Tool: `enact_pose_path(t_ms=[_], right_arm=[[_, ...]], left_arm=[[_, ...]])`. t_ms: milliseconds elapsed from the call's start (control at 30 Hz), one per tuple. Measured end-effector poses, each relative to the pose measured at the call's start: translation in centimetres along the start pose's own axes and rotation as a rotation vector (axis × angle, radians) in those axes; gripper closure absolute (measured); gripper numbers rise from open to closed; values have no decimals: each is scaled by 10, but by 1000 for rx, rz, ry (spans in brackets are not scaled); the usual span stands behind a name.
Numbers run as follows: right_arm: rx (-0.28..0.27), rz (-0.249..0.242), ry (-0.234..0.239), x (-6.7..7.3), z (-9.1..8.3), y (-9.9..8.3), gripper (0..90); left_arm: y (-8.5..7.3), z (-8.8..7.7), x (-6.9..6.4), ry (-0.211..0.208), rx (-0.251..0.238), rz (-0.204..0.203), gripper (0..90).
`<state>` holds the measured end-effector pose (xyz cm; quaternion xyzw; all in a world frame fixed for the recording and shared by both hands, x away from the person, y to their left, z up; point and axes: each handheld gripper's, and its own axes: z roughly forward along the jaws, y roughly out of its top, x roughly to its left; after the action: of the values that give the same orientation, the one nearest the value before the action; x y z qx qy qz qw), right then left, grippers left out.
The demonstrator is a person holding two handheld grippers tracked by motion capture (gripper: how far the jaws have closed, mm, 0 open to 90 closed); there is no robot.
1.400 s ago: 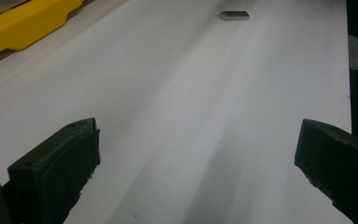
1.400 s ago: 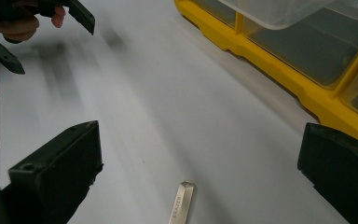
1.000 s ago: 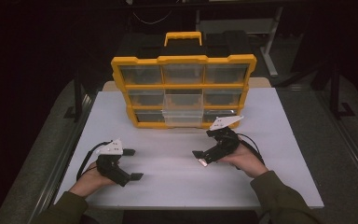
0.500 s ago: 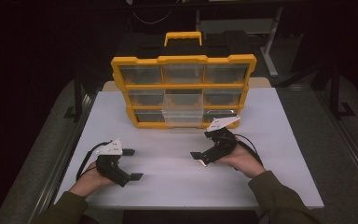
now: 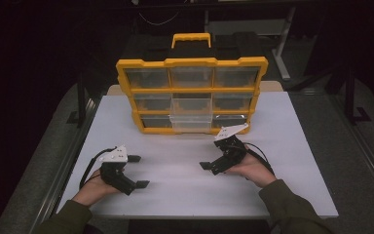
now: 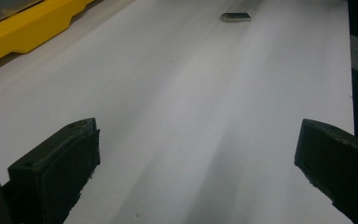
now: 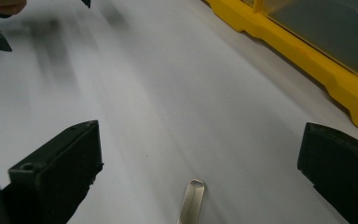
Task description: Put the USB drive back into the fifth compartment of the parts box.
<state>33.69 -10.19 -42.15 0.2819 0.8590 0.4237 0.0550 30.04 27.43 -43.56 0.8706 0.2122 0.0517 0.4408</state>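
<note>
A yellow organizer case (image 5: 192, 93) with clear drawers stands upright at the back of the white table (image 5: 292, 161). My left gripper (image 5: 138, 171) rests on the table at the front left, open and holding nothing; in its own view its jaws (image 6: 198, 154) stand wide apart. Far ahead of them lies a small flat metal piece (image 6: 235, 17). My right gripper (image 5: 213, 156) sits right of centre, just in front of the case, also open. A thin metal strip (image 7: 192, 201) lies on the table between its jaws (image 7: 200, 158), touching neither.
The case's yellow base (image 7: 303, 51) runs along the upper right of the right gripper view and shows as a yellow edge (image 6: 32, 28) at the upper left of the left gripper view. Dark floor and metal frames surround the table.
The right hand has drifted very slightly left. The left gripper has stayed put.
</note>
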Motion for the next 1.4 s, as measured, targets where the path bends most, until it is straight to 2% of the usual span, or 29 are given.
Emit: enact_pose_path(t_ms=[1400], right_arm=[[123,-18,-13,5,17,-21,0]], left_arm=[[-1,0,-1,7,-2,2,0]])
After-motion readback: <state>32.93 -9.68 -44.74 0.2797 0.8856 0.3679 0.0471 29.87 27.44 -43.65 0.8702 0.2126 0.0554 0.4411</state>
